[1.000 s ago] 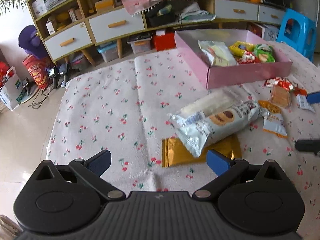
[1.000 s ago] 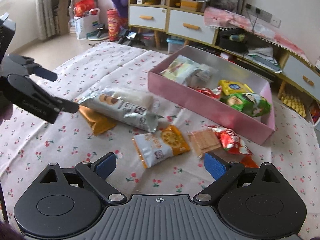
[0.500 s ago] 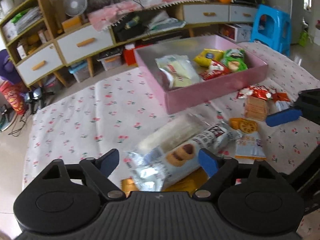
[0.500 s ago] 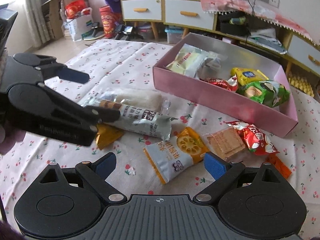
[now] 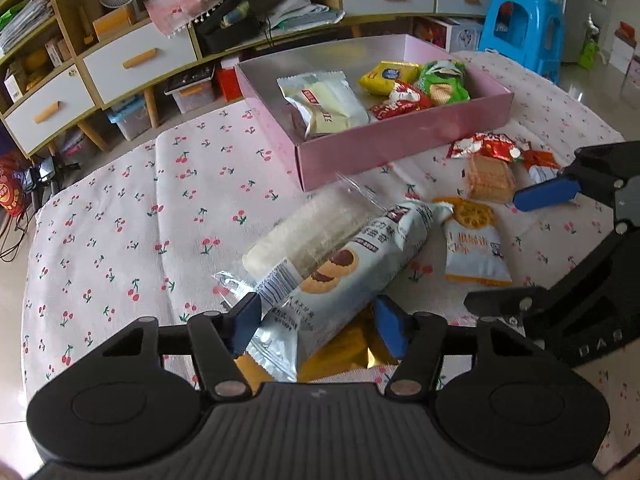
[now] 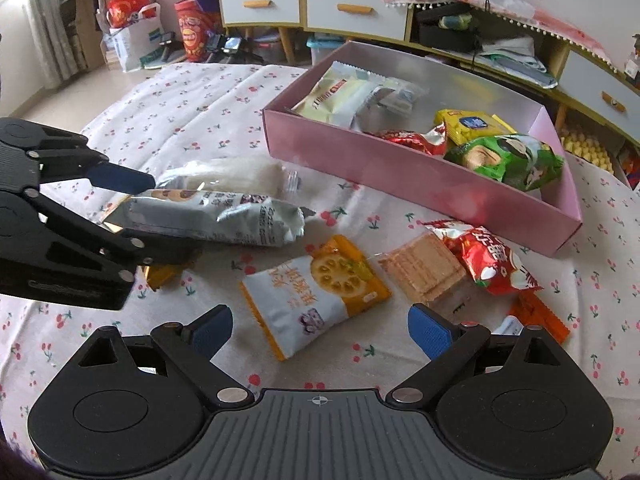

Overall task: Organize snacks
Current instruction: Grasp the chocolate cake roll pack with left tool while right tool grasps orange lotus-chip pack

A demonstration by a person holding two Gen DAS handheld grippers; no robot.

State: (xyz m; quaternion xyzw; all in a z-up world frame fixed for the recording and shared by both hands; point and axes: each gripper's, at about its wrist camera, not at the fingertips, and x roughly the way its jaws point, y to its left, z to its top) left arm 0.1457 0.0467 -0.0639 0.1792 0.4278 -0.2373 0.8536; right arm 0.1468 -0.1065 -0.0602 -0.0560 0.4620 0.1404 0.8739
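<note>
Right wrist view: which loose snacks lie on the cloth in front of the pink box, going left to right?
Cookie pack with the left gripper closing around it → orange-and-white packet → clear-wrapped crackers → red packet.

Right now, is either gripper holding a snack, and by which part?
Left gripper is closing around the near end of the biscuit pack; a firm hold cannot be told yet. Right gripper is open and holds nothing.
</note>
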